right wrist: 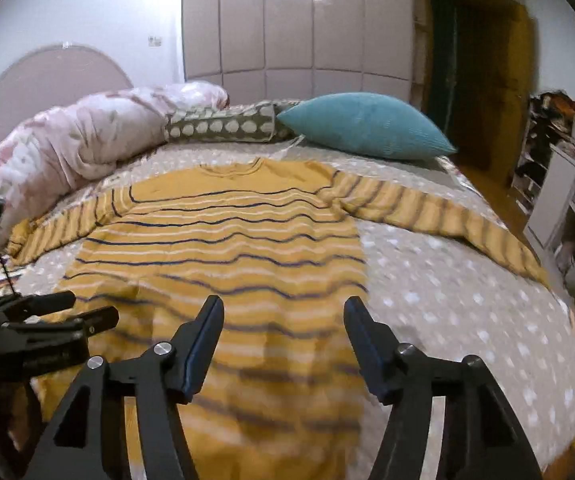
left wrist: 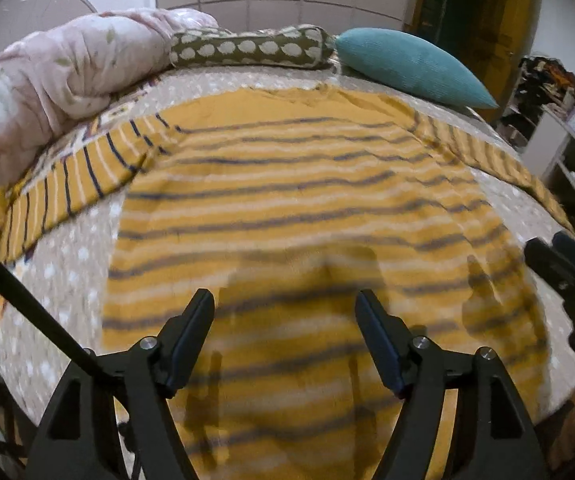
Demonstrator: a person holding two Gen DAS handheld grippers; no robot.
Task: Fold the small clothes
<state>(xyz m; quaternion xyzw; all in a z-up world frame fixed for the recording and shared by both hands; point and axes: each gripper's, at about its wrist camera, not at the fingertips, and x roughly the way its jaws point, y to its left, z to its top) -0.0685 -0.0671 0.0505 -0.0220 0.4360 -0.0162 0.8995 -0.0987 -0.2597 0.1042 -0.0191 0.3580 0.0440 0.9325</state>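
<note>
A mustard-yellow long-sleeved shirt [left wrist: 287, 184] with dark and white stripes lies flat on the bed, neck at the far side and a sleeve stretched out to either side. My left gripper [left wrist: 285, 300] hovers open over the shirt's near part, nothing between its fingers. In the right wrist view the same shirt [right wrist: 227, 240] fills the middle. My right gripper [right wrist: 283, 304] stands open above the shirt's near right edge and is empty. The left gripper [right wrist: 93, 306] shows at the left there, and the right gripper [left wrist: 549, 248] at the right edge of the left wrist view.
The bed cover [right wrist: 467, 312] is grey with white dots. A bunched pink floral quilt [right wrist: 67, 148], an olive dotted pillow [right wrist: 223, 124] and a teal cushion [right wrist: 367, 124] line the far side. Shelves [right wrist: 567, 200] stand to the right, a wardrobe [right wrist: 287, 40] behind.
</note>
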